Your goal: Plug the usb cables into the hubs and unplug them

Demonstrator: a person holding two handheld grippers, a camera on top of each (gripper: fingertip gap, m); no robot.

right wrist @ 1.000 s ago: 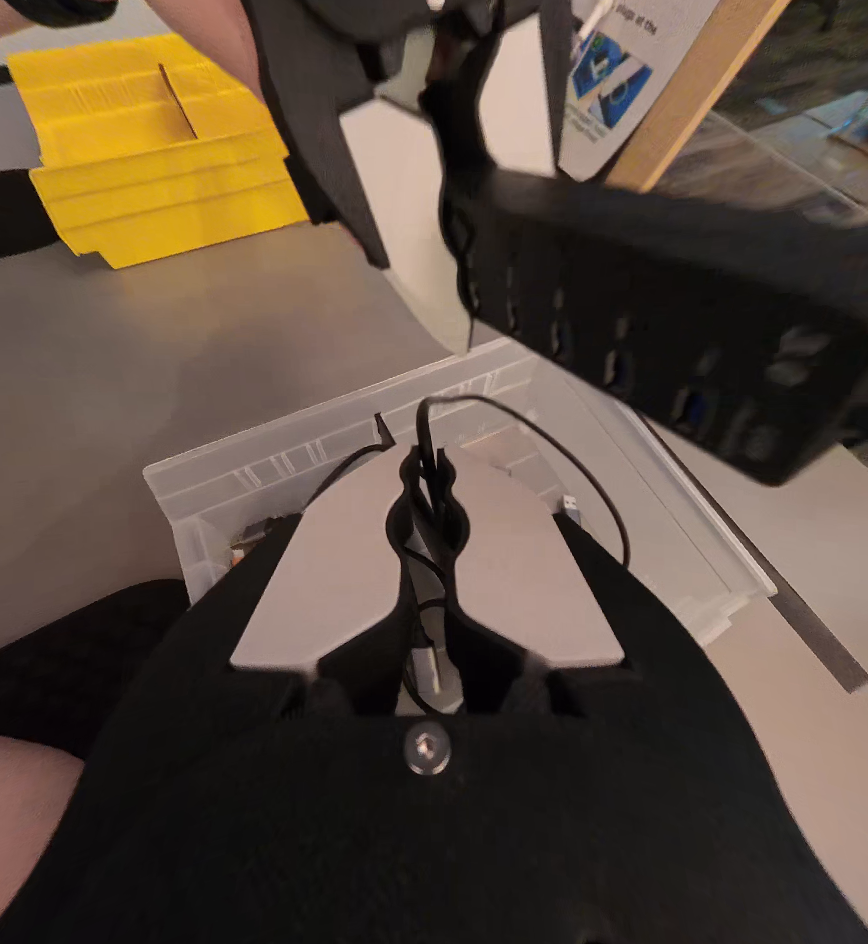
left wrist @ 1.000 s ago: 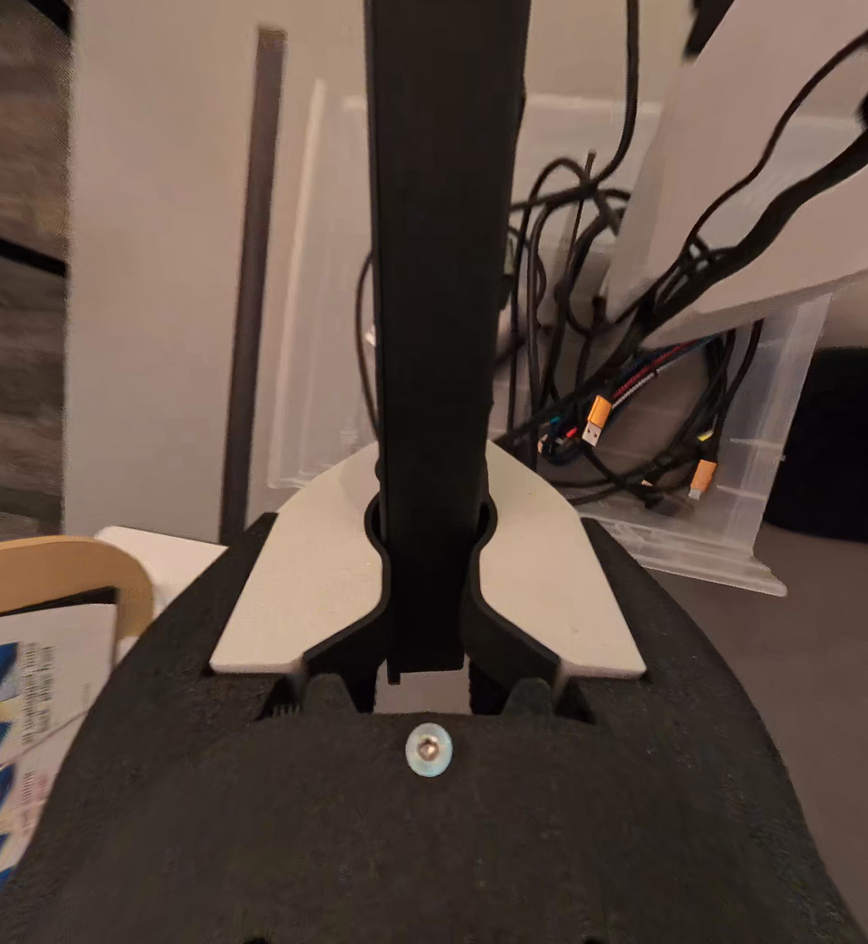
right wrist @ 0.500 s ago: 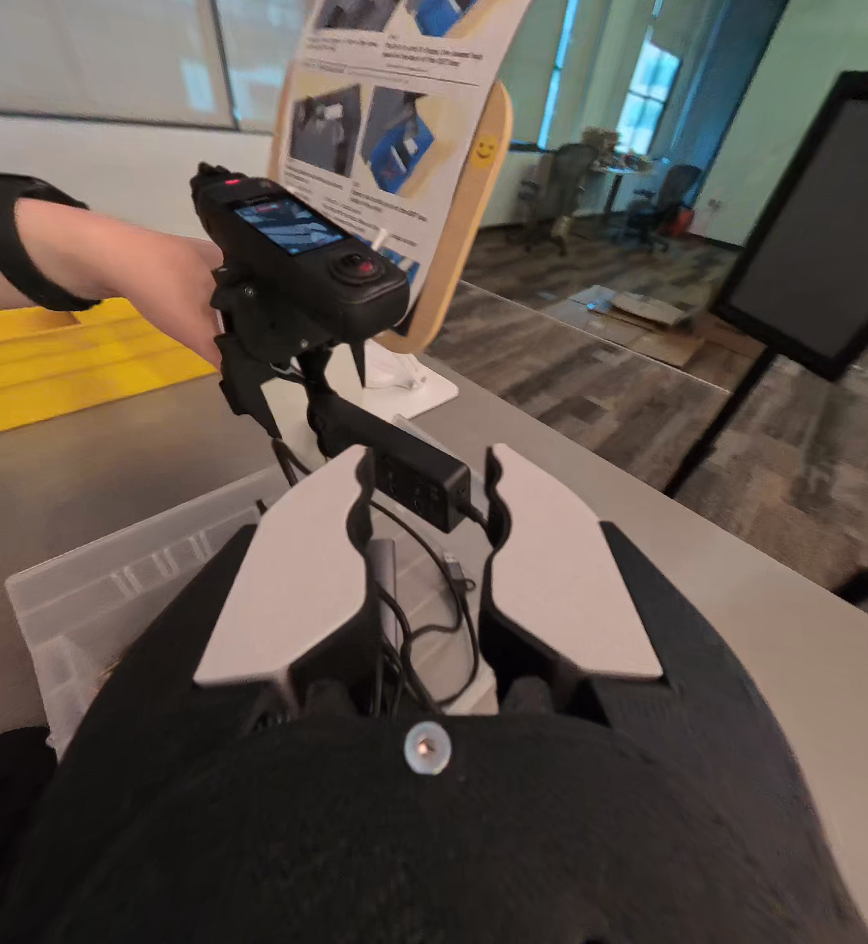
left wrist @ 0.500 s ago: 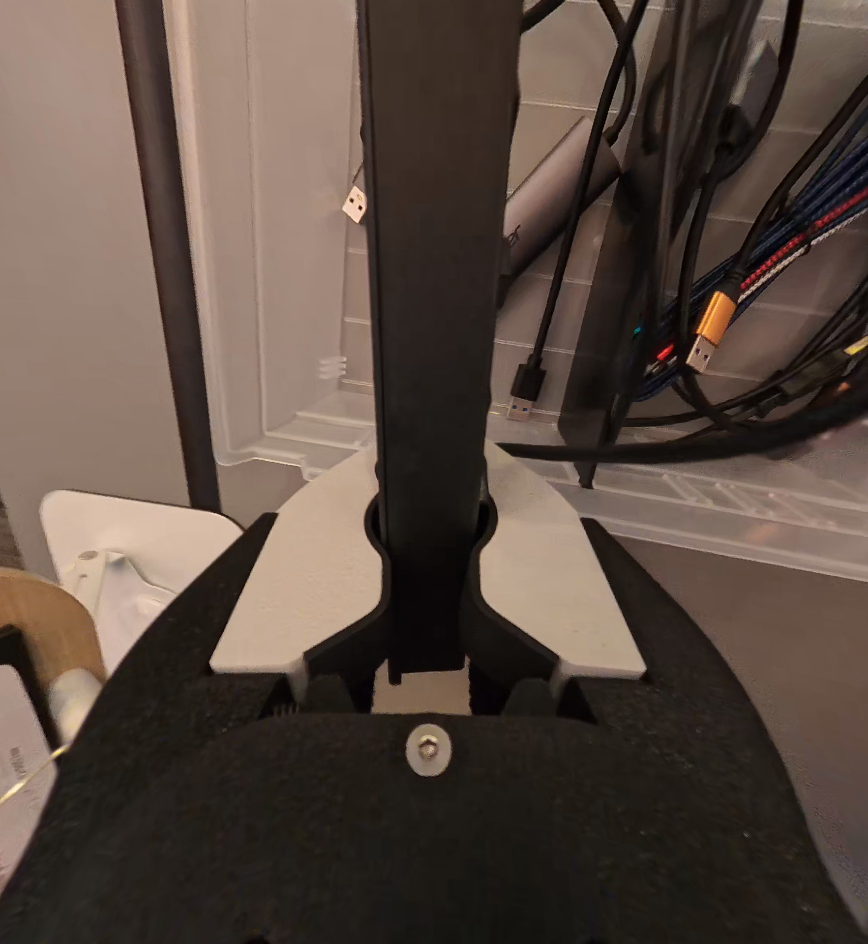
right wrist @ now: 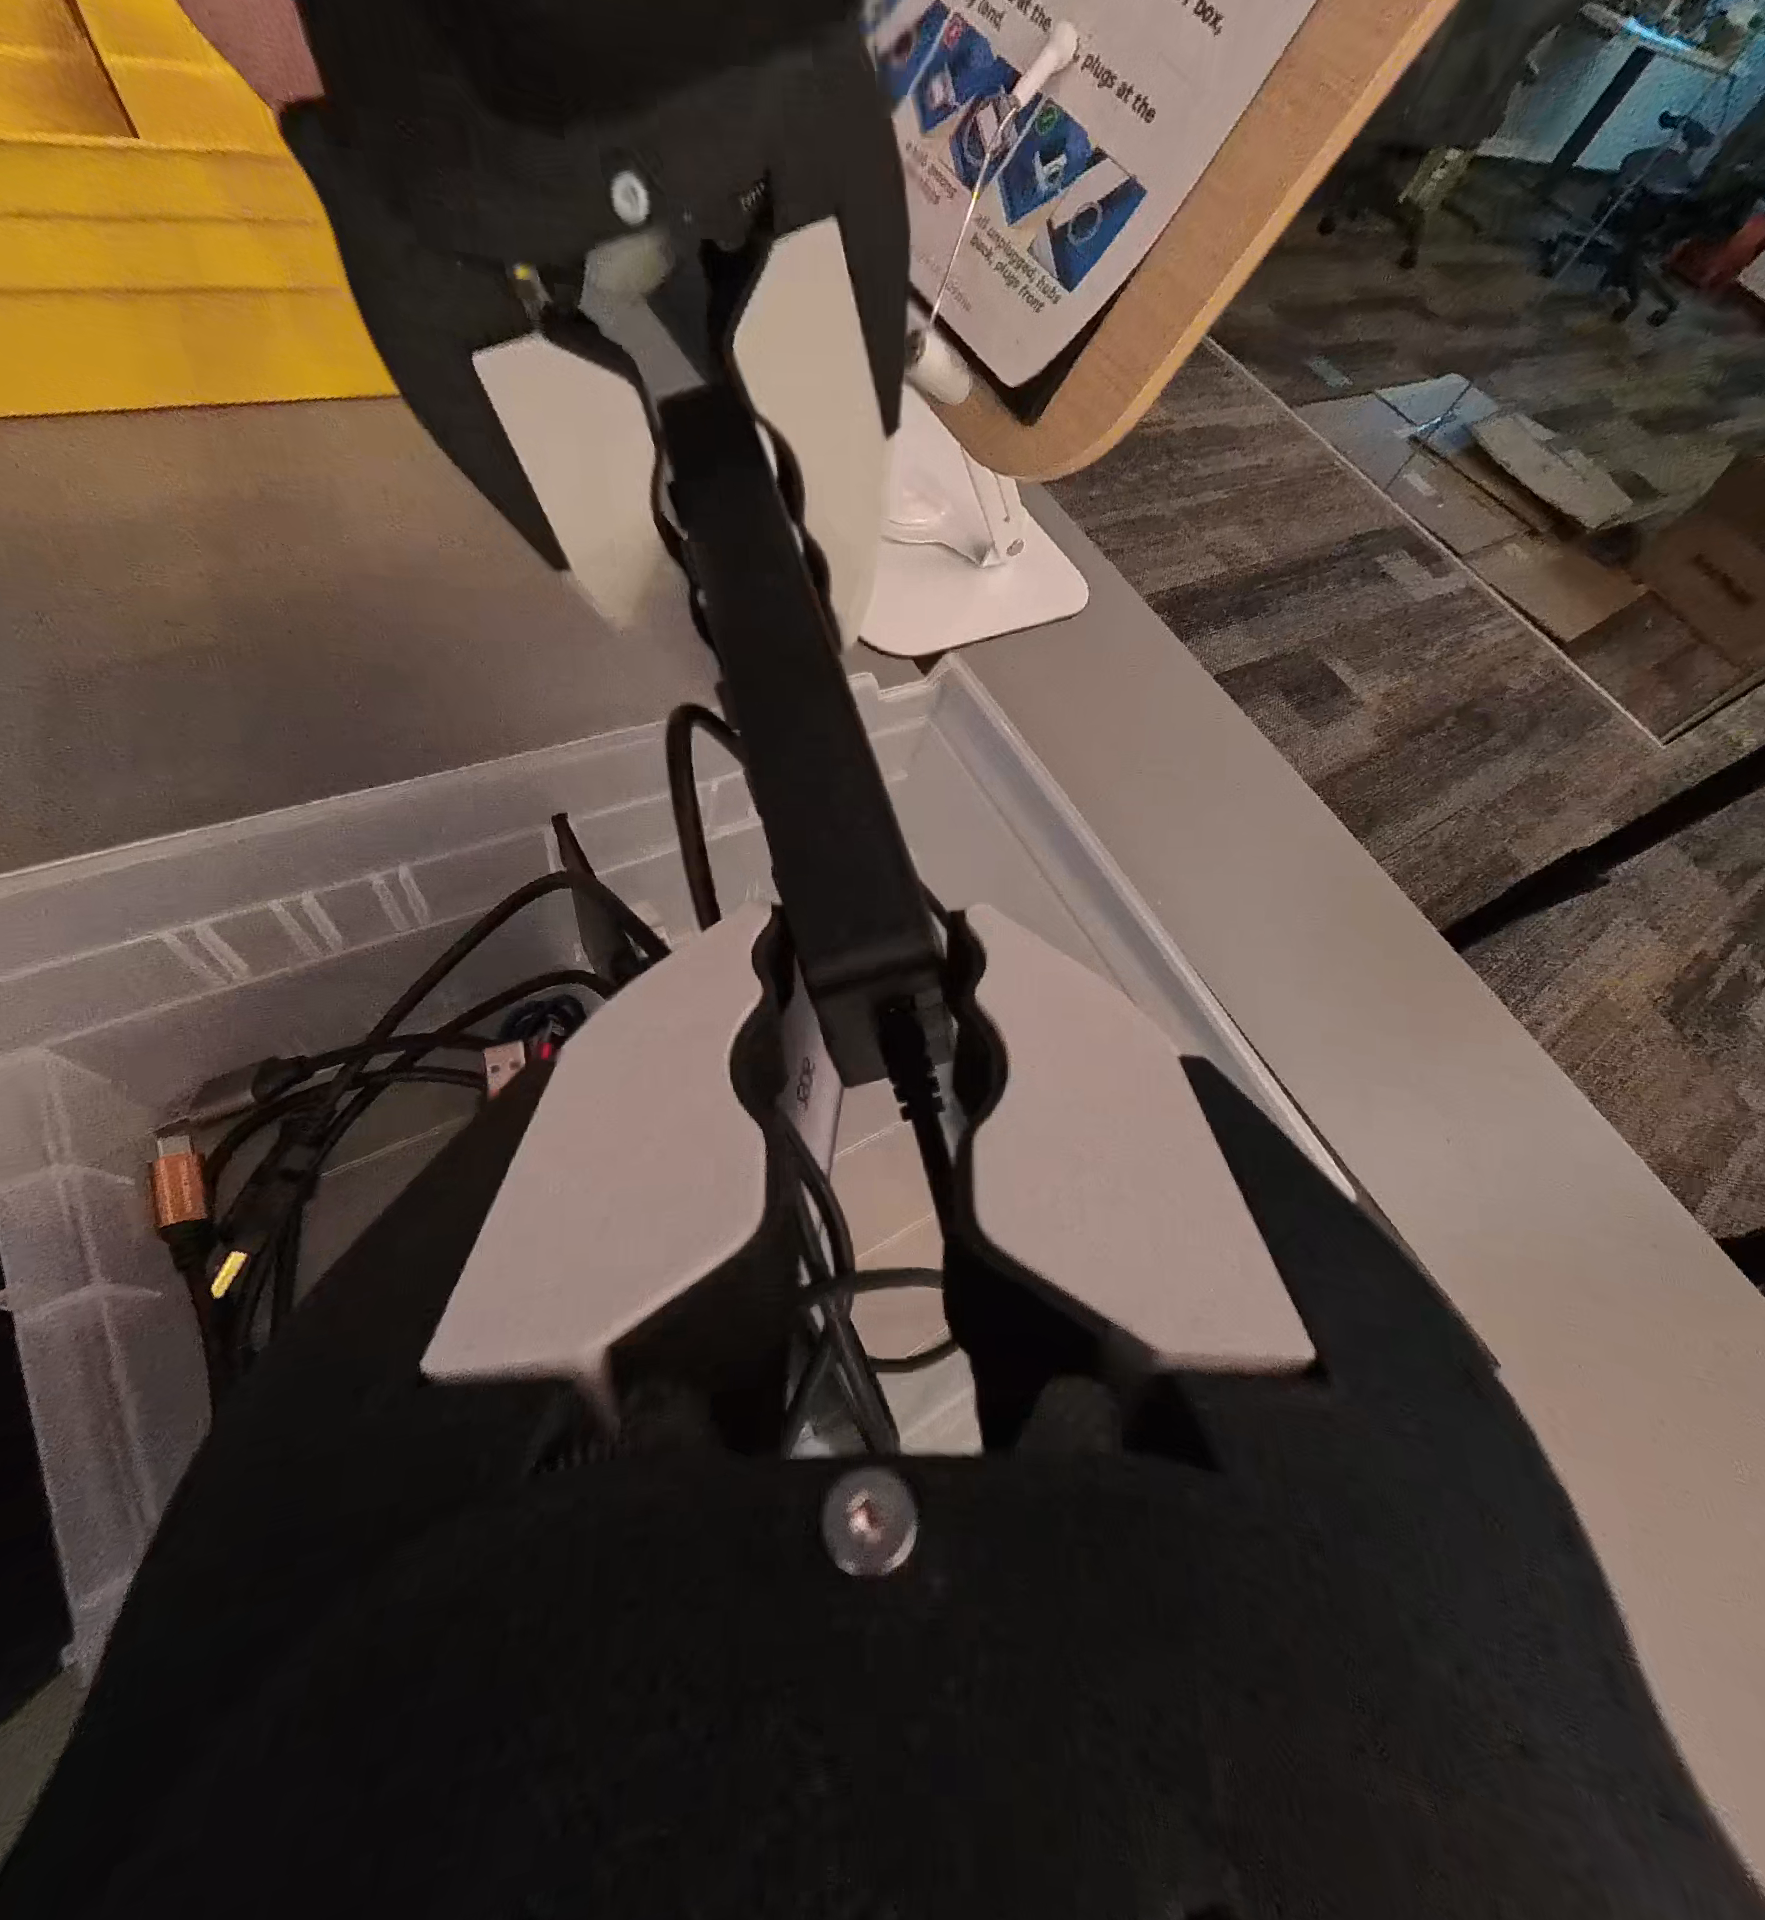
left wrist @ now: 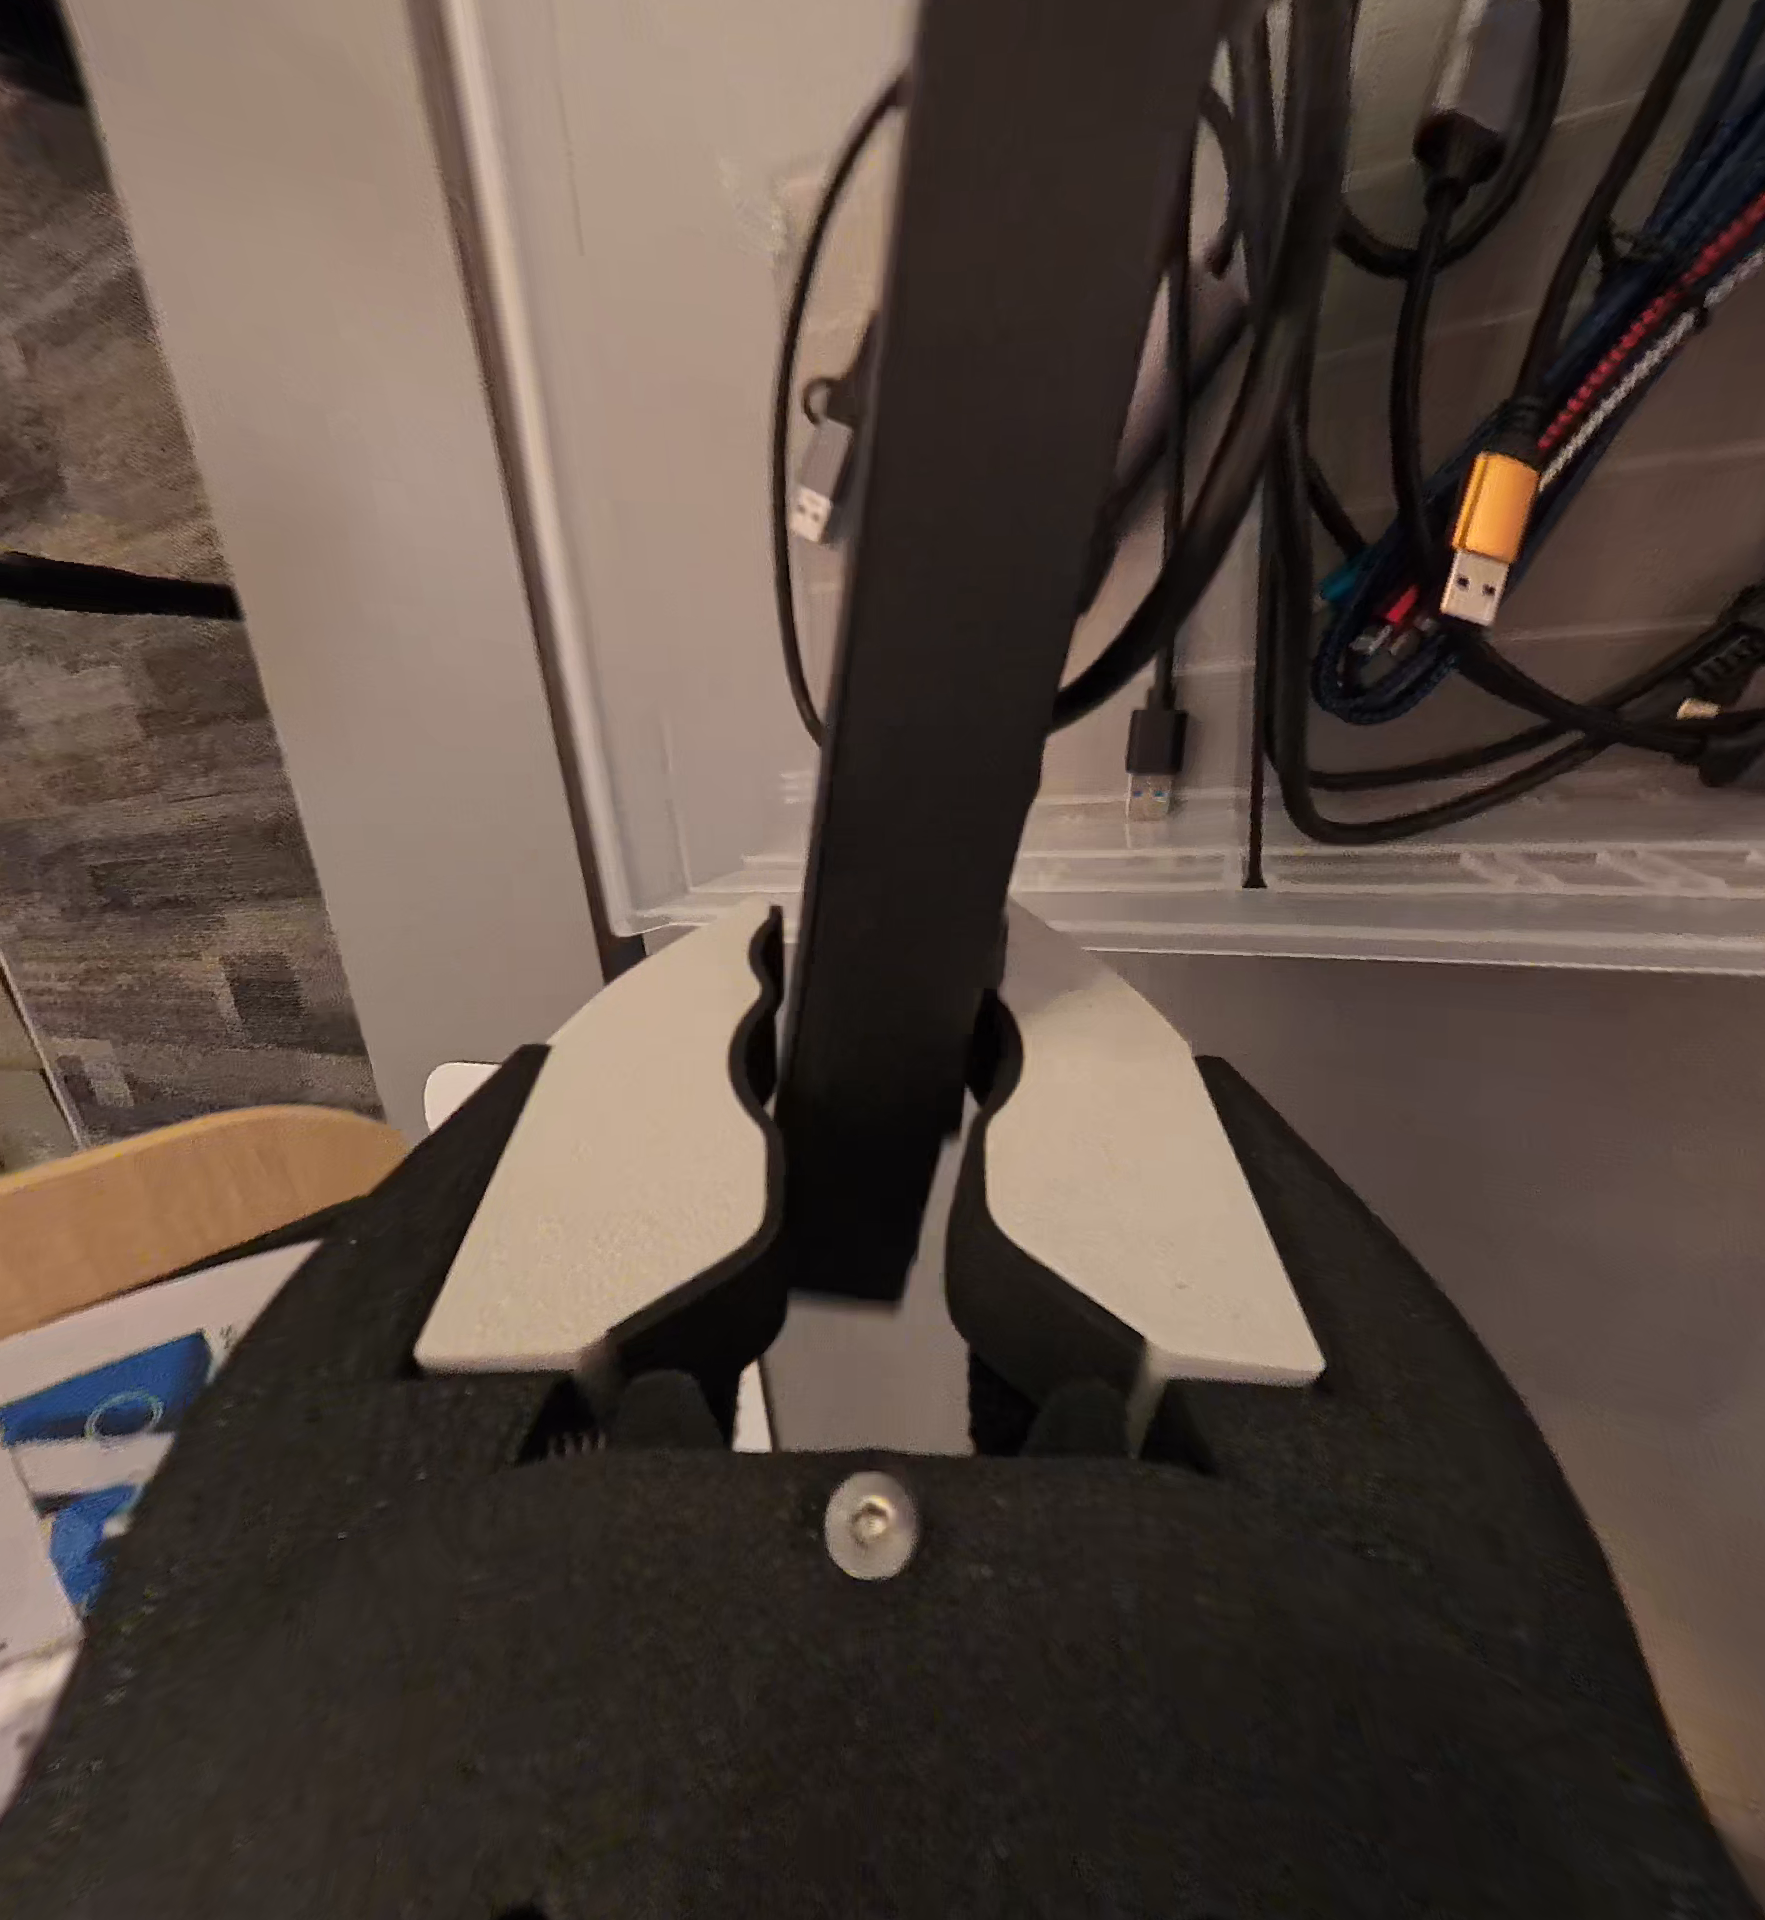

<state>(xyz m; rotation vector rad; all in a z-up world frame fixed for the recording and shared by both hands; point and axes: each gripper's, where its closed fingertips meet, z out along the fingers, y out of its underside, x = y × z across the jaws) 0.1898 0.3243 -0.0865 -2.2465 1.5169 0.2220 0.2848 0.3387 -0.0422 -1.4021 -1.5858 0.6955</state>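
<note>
Grey tabletop [right wrist: 182, 665] runs under everything I am doing, with patterned carpet [right wrist: 1480, 644] beyond its far edge and a yellow bin [right wrist: 130, 229] toward its far left corner. A wooden board with an instruction sheet [right wrist: 1117, 208] stands on a white foot at the far edge.

Nearest me on the table sits a clear plastic box [right wrist: 57, 1122], its near wall by my right tool. It holds the tangle of cables [left wrist: 1480, 644]: black leads, a braided blue and red one, an orange-sleeved plug [left wrist: 1491, 520], a loose black plug [left wrist: 1155, 748] lying against the box's near rim.

Above the box I hold the long black hub [right wrist: 805, 748] end to end between my two tools. My left gripper [left wrist: 873, 1049] grips one end of the hub [left wrist: 971, 520], fingers pressed against its sides, so the bar juts straight out ahead of the camera. I judge this keeps the ports steady and facing my other hand.

My right gripper [right wrist: 862, 997] has its fingers spread apart, with the hub's other end sitting between the tips and not pinched. A black cable [right wrist: 909, 1081] is plugged into that end and trails down between my fingers into the box. I reckon I am lined up to close on that plug and pull it free, with the left hand bracing the hub against the tug.
</note>
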